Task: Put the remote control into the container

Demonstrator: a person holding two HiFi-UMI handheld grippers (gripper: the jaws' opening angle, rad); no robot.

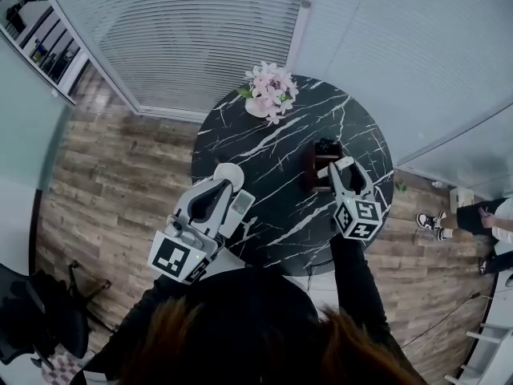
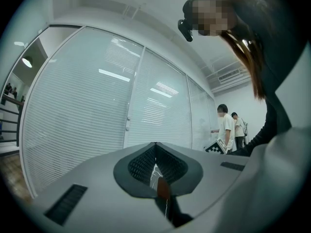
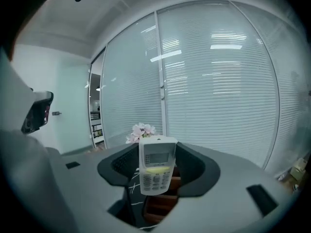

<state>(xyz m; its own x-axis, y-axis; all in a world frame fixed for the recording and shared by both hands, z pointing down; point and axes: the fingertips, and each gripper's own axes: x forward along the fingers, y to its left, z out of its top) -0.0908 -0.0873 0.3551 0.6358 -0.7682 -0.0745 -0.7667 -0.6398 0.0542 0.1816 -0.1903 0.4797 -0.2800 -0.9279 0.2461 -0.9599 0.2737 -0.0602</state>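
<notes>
The left gripper (image 2: 156,154) has its jaws pressed together with nothing between them. Through the slit below them only a sliver of the black marble table (image 1: 264,167) shows. In the head view this gripper (image 1: 223,187) sits over the table's near-left edge, and a pale round thing (image 1: 230,175) shows just past its tip. The pink flowers (image 1: 271,91) stand at the table's far edge, ahead of both grippers.

The brown container (image 1: 311,173) stands on the table just ahead of the right gripper (image 1: 341,171) and a little to its left. The right gripper (image 3: 158,152) has its jaws spread wide and pinches the white remote control (image 3: 156,166) between the pads. The remote control stands upright off the table, its display and buttons facing back toward the gripper's camera, with the container (image 3: 163,203) showing below and just beyond it.
</notes>
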